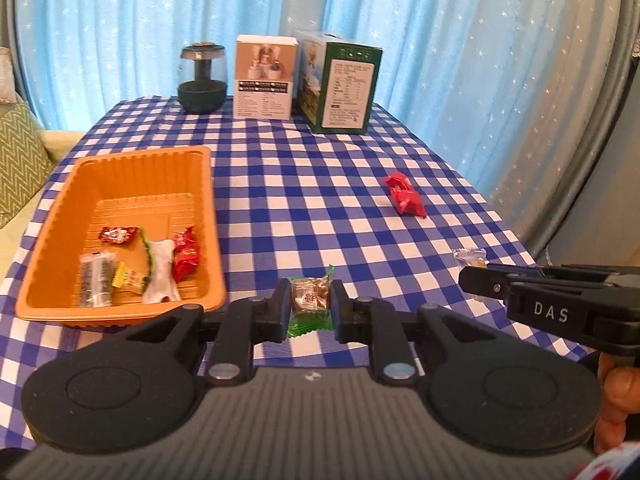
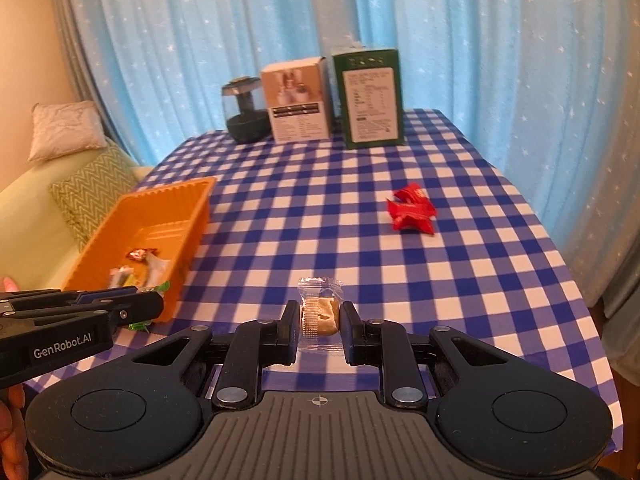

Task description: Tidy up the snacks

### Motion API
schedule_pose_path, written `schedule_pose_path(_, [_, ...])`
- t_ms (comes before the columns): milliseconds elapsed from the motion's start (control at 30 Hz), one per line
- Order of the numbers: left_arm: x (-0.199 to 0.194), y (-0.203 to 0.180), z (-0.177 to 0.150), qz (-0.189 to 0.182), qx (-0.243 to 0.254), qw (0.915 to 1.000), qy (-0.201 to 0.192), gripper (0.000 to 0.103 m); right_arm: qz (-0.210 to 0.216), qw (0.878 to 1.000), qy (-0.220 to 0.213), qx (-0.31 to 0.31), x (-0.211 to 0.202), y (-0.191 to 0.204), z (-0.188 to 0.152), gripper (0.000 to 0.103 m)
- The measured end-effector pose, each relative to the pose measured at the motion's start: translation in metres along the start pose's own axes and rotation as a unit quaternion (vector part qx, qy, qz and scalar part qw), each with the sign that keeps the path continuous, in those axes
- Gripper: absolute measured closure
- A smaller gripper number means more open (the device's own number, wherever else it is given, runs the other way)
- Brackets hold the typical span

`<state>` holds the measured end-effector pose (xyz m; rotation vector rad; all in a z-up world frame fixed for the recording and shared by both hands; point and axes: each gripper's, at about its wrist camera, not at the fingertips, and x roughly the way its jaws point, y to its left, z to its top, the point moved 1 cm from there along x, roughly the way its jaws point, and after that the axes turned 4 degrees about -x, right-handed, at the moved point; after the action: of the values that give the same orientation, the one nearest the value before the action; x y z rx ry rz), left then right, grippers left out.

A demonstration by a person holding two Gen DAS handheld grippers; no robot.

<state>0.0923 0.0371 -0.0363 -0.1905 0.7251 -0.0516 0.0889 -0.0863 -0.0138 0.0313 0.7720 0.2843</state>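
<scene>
Both tongs are clamped on sweets above the checked table (image 1: 304,184): the left tongs (image 1: 310,306) pinch a green-wrapped candy (image 1: 310,300) just beside the near corner of the orange tray (image 1: 52,216), and the right tongs (image 2: 319,318) grip a clear-wrapped biscuit (image 2: 320,312) off to the tray's right. Several wrapped snacks (image 1: 140,264) lie in the tray's near end, while a red wrapper (image 1: 404,194) sits alone on the cloth well apart from it, short of the two boxes (image 1: 264,76) and dark jar (image 1: 202,78) at the far edge
</scene>
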Motion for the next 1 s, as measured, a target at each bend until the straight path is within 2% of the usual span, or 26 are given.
schedule_pose_path(1000, [-0.043,0.079,0.008,0.055,-0.060,0.9963,-0.028,0.085,0.061,0.996,0.000,-0.059,0.022,0.081,0.019,0.081])
